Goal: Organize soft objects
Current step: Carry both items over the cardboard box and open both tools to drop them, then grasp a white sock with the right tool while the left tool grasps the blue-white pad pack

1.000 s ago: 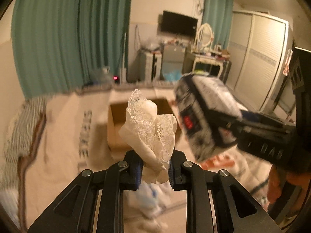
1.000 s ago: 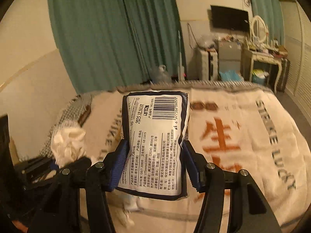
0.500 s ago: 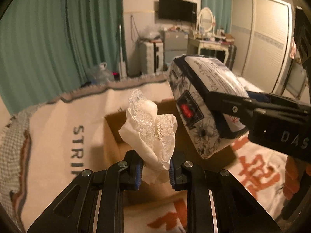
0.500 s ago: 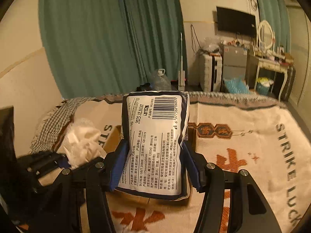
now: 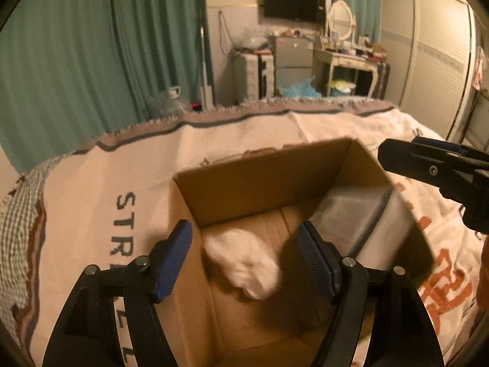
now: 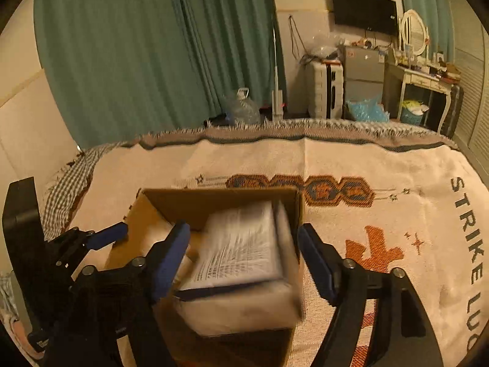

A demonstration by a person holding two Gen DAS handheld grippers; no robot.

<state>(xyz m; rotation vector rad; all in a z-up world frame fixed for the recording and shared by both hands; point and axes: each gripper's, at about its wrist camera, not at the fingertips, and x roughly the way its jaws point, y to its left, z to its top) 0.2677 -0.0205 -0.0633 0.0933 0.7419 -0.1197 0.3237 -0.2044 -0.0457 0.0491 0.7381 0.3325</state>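
An open cardboard box (image 5: 259, 180) sits on the blanket-covered bed; it also shows in the right wrist view (image 6: 220, 198). My left gripper (image 5: 247, 257) is open above the box, and a white lace cloth (image 5: 244, 263), blurred, is in the box below it. My right gripper (image 6: 241, 257) is open over the box's right side, with a printed tissue pack (image 6: 241, 253), blurred, in the box beneath it. The pack shows in the left wrist view (image 5: 357, 214) against the right wall. The right gripper appears at the right of the left wrist view (image 5: 434, 168).
The cream blanket (image 6: 382, 214) with orange and dark lettering covers the bed around the box. A checked cloth (image 5: 15, 214) lies at the left edge. Green curtains, a suitcase, a dressing table and a wardrobe stand beyond the bed's far edge.
Both grippers moved over the box and opened. The lace cloth left the left gripper and the tissue pack left the right gripper; both are now in the box.
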